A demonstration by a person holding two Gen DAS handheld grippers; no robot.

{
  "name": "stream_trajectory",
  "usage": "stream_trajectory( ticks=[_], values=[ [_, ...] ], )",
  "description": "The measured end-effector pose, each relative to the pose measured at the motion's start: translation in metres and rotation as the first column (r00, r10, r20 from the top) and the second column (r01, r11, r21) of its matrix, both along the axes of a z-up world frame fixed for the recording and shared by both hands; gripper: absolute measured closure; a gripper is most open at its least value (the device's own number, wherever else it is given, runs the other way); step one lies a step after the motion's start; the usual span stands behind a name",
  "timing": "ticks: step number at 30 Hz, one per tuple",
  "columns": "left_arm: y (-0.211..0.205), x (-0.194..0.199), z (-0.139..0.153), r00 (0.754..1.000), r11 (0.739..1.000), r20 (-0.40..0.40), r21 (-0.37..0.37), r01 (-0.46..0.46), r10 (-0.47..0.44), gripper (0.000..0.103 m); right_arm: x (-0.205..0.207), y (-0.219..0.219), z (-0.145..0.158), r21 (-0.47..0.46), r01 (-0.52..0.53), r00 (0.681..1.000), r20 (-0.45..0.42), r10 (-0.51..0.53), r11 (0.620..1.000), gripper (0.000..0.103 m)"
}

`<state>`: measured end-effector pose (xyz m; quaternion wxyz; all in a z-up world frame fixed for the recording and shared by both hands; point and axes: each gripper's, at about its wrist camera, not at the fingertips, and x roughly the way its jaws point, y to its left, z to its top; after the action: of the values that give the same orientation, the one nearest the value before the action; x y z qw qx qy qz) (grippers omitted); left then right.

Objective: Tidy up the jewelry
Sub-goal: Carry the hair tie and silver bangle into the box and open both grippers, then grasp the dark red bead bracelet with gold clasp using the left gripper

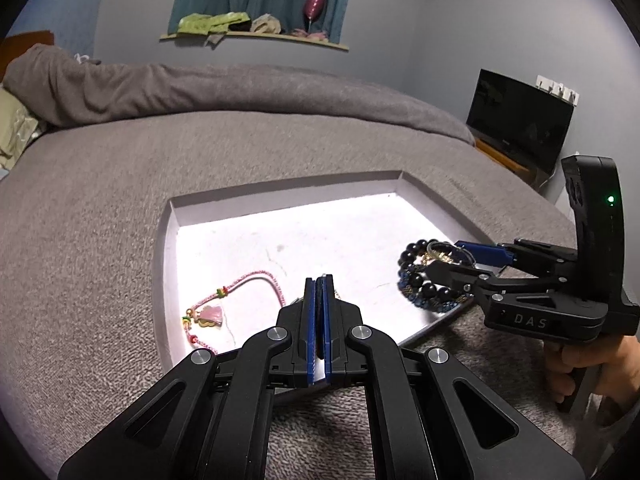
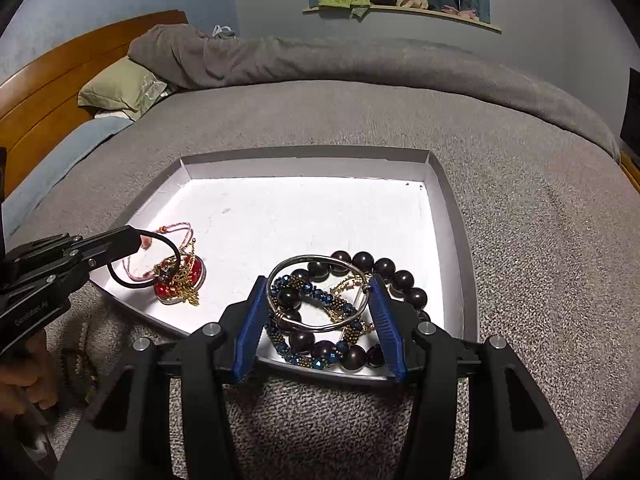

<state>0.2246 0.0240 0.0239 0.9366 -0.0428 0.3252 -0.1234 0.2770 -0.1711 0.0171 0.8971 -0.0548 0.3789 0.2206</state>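
A shallow white box lies on the grey bed. My left gripper is shut on a thin black hair tie and holds it over the box's near left part, above a pink cord bracelet and a red and gold piece. My right gripper is open over the near right part. Its fingers straddle a silver bangle that lies on a pile with a dark bead bracelet and a blue and gold beaded one.
The grey blanket covers the bed all round the box. A green pillow and wooden headboard are at the far left. A dark screen stands right of the bed. A shelf with clutter hangs on the far wall.
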Motion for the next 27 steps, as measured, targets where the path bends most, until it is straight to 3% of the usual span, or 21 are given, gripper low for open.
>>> stream_trajectory(
  ticks=[6, 8, 12, 18, 20, 27],
  values=[
    [-0.004, 0.008, -0.007, 0.998, 0.999, -0.058, 0.034, -0.013, 0.015, 0.095, 0.002, 0.006, -0.002, -0.03, -0.001, 1.0, 0.0, 0.001, 1.0, 0.052],
    [-0.004, 0.007, -0.008, 0.998, 0.999, -0.063, 0.041, -0.014, 0.016, 0.077, 0.001, 0.007, -0.002, -0.034, -0.005, 1.0, 0.008, 0.005, 0.999, 0.051],
    [-0.003, 0.001, -0.006, 0.999, 0.998, -0.051, 0.058, -0.015, 0.018, 0.065, -0.004, 0.005, 0.001, -0.032, -0.005, 1.0, 0.023, 0.006, 0.999, 0.051],
    [0.005, -0.014, 0.0, 0.999, 0.998, -0.016, 0.055, -0.028, 0.029, 0.033, -0.013, 0.001, 0.004, -0.014, -0.011, 0.999, 0.034, 0.011, 1.0, 0.048],
    [0.008, -0.02, 0.003, 1.0, 0.998, -0.003, 0.05, -0.027, 0.027, 0.03, -0.018, -0.001, 0.006, -0.001, -0.013, 0.999, 0.038, 0.013, 1.0, 0.042],
    [0.023, -0.043, 0.013, 0.999, 0.999, 0.028, 0.021, -0.045, 0.045, 0.027, -0.046, -0.002, 0.011, 0.037, -0.034, 0.997, 0.07, 0.031, 0.999, 0.041]
  ],
)
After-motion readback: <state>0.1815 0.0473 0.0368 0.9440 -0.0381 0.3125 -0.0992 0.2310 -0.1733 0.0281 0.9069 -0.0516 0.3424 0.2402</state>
